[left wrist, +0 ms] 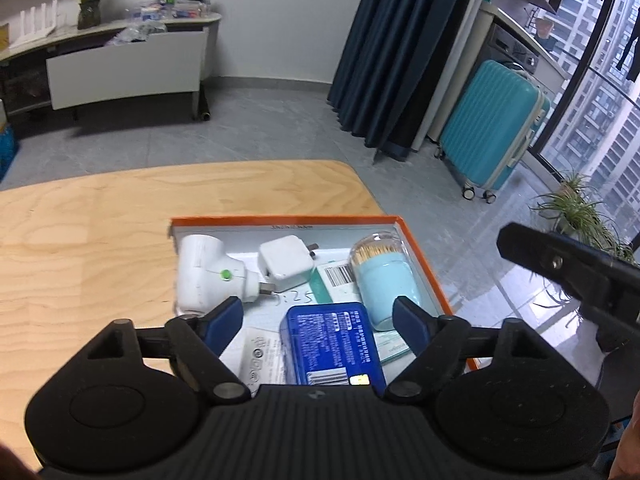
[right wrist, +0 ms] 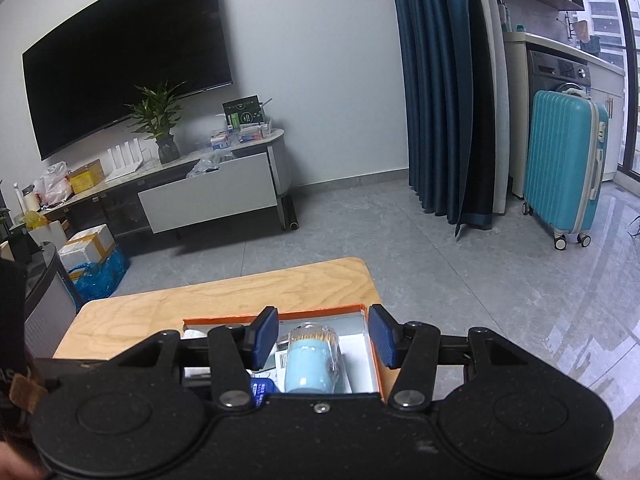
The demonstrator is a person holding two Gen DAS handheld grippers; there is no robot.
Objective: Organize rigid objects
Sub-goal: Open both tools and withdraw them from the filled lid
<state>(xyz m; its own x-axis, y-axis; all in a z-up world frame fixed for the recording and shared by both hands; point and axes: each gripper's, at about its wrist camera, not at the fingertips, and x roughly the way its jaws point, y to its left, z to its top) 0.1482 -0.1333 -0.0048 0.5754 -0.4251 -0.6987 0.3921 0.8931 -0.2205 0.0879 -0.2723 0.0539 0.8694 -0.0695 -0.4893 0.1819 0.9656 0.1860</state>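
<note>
Our left gripper (left wrist: 319, 322) is spread over the blue tin (left wrist: 332, 346) in the tray (left wrist: 424, 254); our right gripper (right wrist: 323, 338), spread too, frames the toothpick jar (right wrist: 312, 360) at two o'clock of it.

teal suitcase (right wrist: 564, 168), dark curtain (right wrist: 444, 88), wall television (right wrist: 124, 68)

A home living room: television (right wrist: 128, 56), curtain (right wrist: 440, 80), suitcase (right wrist: 564, 164).

I'm seeing the tray (left wrist: 424, 258) sitting at the table (left wrist: 100, 240) edge's right end. Inside it: adapter (left wrist: 204, 276) lying left, charger (left wrist: 285, 261) just beside it, toothpick jar (left wrist: 386, 280) lying right, tin (left wrist: 332, 348) sitting nearest, between my left gripper's (left wrist: 318, 322) fingers without touching them.
</note>
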